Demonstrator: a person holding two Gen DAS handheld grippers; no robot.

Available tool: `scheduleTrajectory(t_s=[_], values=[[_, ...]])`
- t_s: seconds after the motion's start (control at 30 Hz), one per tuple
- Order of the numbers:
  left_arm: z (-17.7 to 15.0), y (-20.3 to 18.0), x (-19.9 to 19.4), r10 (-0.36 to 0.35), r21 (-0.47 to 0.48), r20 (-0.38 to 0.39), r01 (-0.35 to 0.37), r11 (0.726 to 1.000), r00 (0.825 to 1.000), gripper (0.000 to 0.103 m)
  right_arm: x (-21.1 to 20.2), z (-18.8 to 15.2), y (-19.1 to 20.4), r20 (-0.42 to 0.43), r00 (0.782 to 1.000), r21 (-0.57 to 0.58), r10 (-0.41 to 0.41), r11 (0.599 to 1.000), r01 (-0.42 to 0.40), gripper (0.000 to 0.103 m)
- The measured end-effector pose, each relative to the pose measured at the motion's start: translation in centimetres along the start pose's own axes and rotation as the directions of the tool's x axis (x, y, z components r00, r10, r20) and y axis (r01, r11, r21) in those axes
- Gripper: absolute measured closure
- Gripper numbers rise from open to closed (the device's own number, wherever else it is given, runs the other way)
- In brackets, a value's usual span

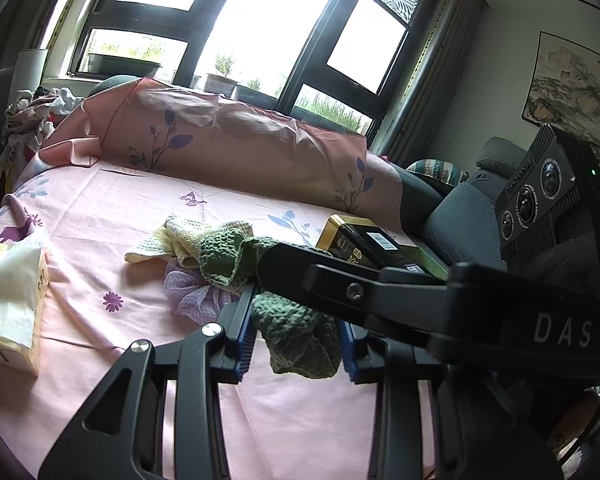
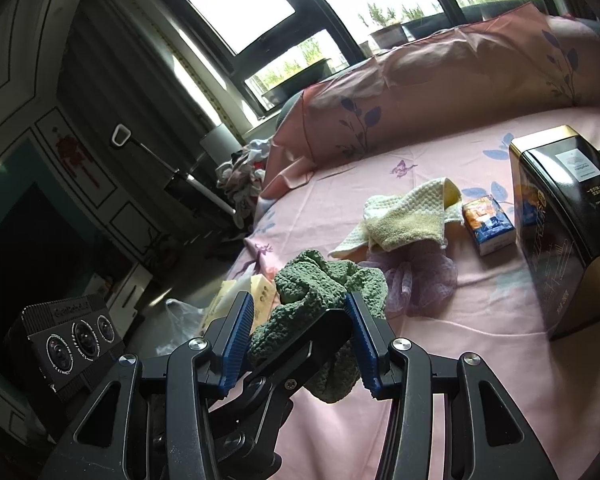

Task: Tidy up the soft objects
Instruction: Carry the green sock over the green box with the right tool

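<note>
A green knitted cloth (image 1: 296, 332) lies bunched on the pink bed sheet (image 1: 120, 216), between the blue pads of both grippers. My left gripper (image 1: 298, 334) is open around the cloth's near end. My right gripper (image 2: 302, 338) is open, straddling the same green cloth (image 2: 324, 280); its arm crosses the left wrist view above the cloth. A yellow waffle towel (image 1: 168, 240) and a lilac mesh pouf (image 1: 196, 292) lie just beyond the green cloth. They also show in the right wrist view, towel (image 2: 404, 220) and pouf (image 2: 420, 280).
A tissue box (image 1: 8, 300) sits at the bed's left. A black and gold tin (image 2: 564, 232) and a small orange and blue carton (image 2: 488, 224) stand to the right. A pink pillow (image 1: 228, 136) lines the far side. Clothes pile (image 1: 32, 116) at far left.
</note>
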State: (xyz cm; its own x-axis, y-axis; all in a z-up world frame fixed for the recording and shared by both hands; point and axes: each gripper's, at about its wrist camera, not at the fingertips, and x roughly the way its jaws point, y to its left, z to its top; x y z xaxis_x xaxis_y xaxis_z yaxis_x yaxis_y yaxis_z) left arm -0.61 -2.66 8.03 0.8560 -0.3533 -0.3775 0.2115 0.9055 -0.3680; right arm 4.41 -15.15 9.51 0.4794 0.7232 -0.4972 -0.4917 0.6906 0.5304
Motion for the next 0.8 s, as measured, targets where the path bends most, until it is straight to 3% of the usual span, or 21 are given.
scheduleTrajectory(t_s=[0.2,0.43,0.63,0.8], values=[[1.0,-2.3,0.1,0.01,0.042,0.012,-0.011,0.999,1.0,0.07,-2.1,0.9,-0.6,0.036,0.999,0.009,0.024,1.0,-0.024,0.053],[2.5,-7.8,1.4,0.015,0.15,0.007,-0.016,0.989,1.0,0.069,-6.5,2.7,-3.8,0.11,0.99,0.049,0.094,0.994,-0.099,0.053],[3.2,-13.2,3.8,-0.049,0.242,-0.029,0.055,0.969,0.998,0.069,-11.3,3.4,-8.0,0.205,0.974,0.117,0.097,0.986,-0.122,0.053],[3.3,-17.8,7.1,-0.079,0.314,-0.089,0.103,0.944,0.993,0.069,-14.7,3.1,-12.9,0.286,0.95,0.214,0.122,0.959,-0.187,0.053]])
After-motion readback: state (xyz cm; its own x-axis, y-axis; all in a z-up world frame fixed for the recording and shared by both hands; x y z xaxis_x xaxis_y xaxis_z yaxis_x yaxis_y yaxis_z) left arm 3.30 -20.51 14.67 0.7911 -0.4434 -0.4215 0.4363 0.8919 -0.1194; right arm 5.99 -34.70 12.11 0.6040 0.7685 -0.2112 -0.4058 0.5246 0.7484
